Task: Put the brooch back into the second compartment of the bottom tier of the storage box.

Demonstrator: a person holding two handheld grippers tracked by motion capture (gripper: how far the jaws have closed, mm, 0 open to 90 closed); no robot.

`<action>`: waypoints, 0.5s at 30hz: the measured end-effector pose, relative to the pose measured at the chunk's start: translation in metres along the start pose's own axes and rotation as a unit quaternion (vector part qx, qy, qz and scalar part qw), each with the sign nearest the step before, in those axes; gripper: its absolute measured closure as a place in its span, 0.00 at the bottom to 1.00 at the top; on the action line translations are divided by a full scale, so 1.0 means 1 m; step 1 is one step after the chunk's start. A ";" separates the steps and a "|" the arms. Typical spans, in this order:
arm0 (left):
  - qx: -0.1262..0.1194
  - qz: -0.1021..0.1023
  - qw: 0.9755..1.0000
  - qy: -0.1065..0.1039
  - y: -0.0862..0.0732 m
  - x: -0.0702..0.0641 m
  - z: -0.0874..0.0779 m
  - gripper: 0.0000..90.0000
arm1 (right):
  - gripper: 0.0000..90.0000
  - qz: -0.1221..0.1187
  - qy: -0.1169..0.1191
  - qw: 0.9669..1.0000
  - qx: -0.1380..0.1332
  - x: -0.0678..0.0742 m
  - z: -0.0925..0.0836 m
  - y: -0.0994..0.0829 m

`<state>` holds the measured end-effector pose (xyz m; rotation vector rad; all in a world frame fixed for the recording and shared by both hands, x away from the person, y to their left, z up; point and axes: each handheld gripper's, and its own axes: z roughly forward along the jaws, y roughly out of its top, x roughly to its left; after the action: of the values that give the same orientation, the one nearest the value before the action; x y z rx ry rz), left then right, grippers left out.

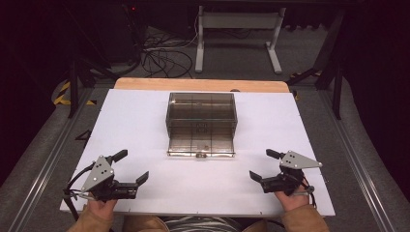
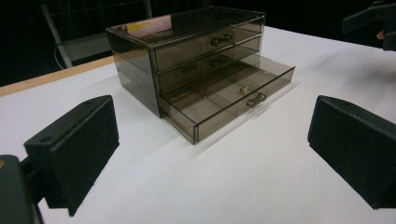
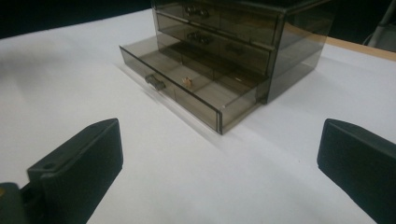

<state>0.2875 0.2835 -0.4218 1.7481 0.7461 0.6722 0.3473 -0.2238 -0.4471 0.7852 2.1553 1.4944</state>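
Observation:
A smoky see-through chest of three drawers (image 1: 201,108) stands at the middle of the white table top (image 1: 135,116). Its bottom drawer (image 1: 200,142) is pulled out toward me, and a small tan item (image 2: 243,88) lies in one of its compartments, the same item (image 3: 187,81) in the right gripper view. The two upper drawers are closed. My left gripper (image 1: 132,166) rests near the front left edge, open and empty. My right gripper (image 1: 262,164) rests near the front right, open and empty. Both sit well short of the drawer's handle (image 2: 256,99).
A wooden strip (image 1: 200,84) runs along the table's far edge. Beyond it on the floor stand a white table frame (image 1: 237,34) and loose cables (image 1: 162,55). Bare white surface lies between the grippers and on both sides of the chest.

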 end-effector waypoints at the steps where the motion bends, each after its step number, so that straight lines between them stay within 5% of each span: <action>1: 0.000 -0.001 1.000 0.000 0.000 0.000 0.000 0.03 | 0.01 -0.001 -0.002 1.000 0.000 0.000 0.000 -0.002; 5: 0.003 0.002 1.000 -0.001 0.000 0.001 0.000 0.03 | 0.02 0.012 0.009 1.000 -0.010 -0.001 0.002 -0.003; 15: 0.002 -0.007 1.000 0.000 -0.001 0.000 0.001 0.03 | 0.02 -0.011 0.006 1.000 -0.005 0.002 0.000 0.002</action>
<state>0.2887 0.2830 -0.4231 1.7459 0.7591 0.6623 0.3463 -0.2215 -0.4450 0.7473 2.1575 1.5010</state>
